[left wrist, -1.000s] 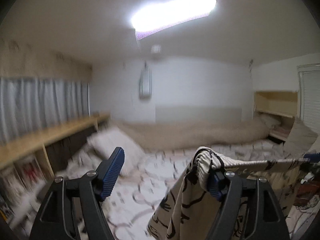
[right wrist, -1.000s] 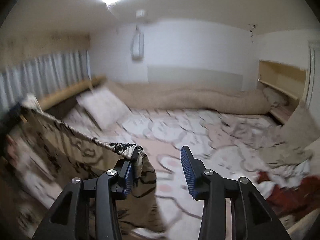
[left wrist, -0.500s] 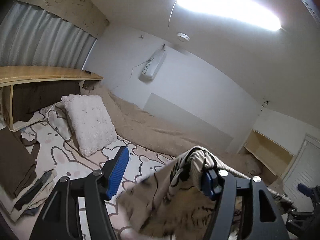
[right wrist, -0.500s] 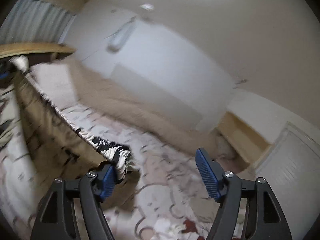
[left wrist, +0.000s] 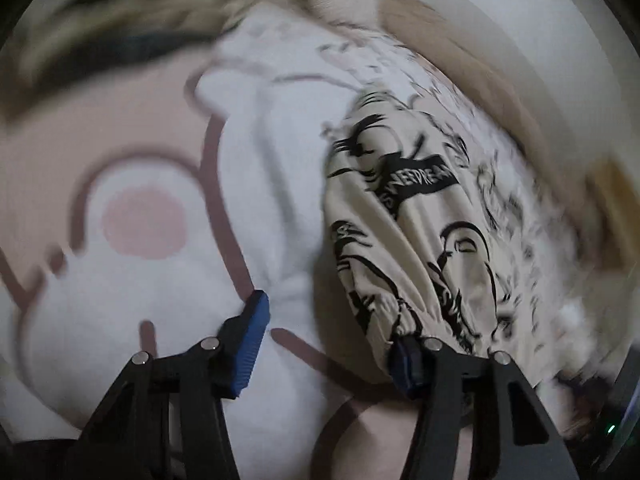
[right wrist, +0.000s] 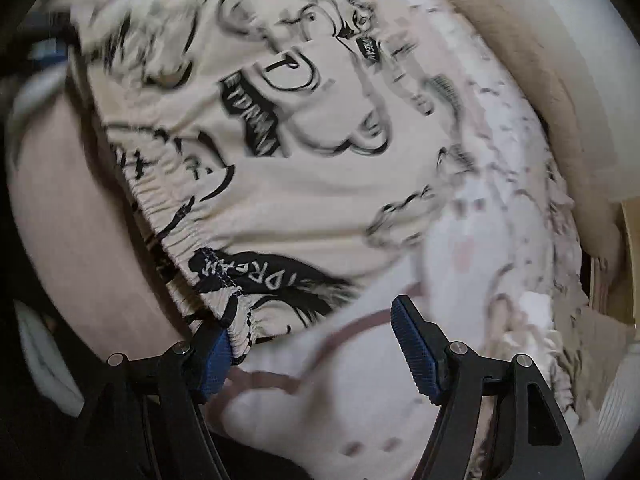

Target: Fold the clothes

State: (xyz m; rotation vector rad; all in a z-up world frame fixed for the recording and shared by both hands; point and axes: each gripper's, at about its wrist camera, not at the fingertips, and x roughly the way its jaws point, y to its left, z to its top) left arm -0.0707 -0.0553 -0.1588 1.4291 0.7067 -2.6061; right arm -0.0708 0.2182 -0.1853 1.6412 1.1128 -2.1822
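Note:
A cream garment with black cartoon prints and an elastic waistband point(left wrist: 420, 216) point(right wrist: 304, 152) lies spread over the bed. My left gripper point(left wrist: 328, 344) has its jaws wide apart; the waistband end is hooked over its right finger point(left wrist: 404, 360). My right gripper point(right wrist: 312, 344) also has its jaws wide apart; the other end of the waistband is hooked over its left finger point(right wrist: 216, 356). Both grippers point down at the bed, close to the sheet.
The bed sheet point(left wrist: 160, 272) point(right wrist: 360, 408) is white and pink with bunny drawings. A beige blanket point(left wrist: 452, 52) point(right wrist: 532, 80) runs along the far side. A wooden shelf edge point(right wrist: 624, 280) is at right.
Both grippers have swung down from facing the room to facing the bed. The garment went from hanging stretched in the air to lying on the sheet, with its waistband still hooked on both fingers.

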